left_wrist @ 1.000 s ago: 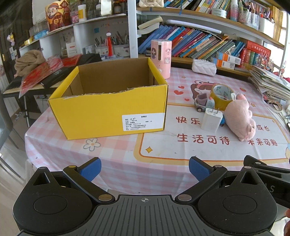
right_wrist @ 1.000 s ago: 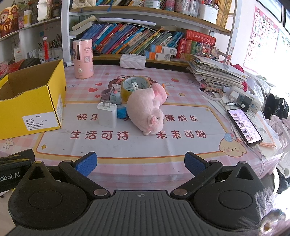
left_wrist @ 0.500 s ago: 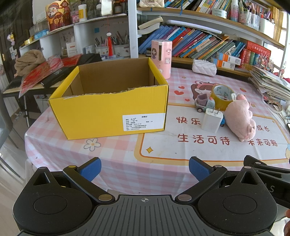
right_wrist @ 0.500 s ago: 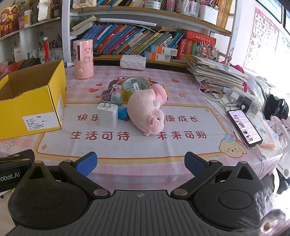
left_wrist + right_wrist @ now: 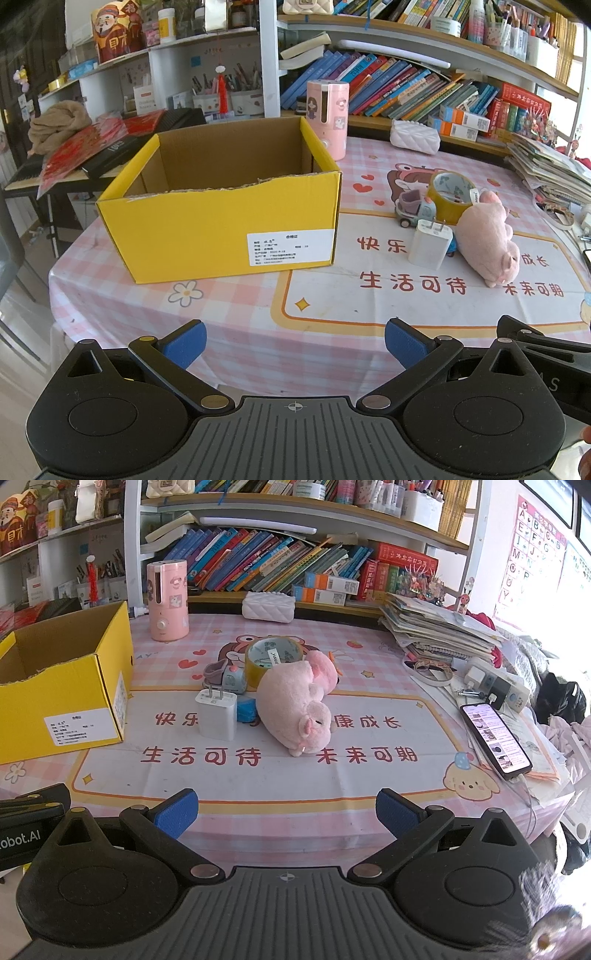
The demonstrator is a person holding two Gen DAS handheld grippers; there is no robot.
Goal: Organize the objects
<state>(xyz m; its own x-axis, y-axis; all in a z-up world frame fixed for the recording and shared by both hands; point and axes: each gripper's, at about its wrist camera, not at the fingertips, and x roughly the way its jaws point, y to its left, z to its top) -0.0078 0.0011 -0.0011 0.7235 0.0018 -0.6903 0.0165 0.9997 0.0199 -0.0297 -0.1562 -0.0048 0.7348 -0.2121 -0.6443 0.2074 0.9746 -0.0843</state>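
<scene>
Soft pig, hard charger, empty box waiting.

Both the left claw (image 5: 293, 338) and the right claw (image 5: 286, 808) are held spread wide and empty at the near edge of the surface (image 5: 332, 775). The plush pig (image 5: 295, 705) lies at 12 o'clock from the right claw, touching the tape roll (image 5: 271, 657); it is judged light and squashy, best pinched across its body. The white charger (image 5: 216, 716) just beside it is judged rigid and smooth, gripped on its flat sides. The yellow box (image 5: 221, 206) stands at 11 o'clock from the left claw.
</scene>
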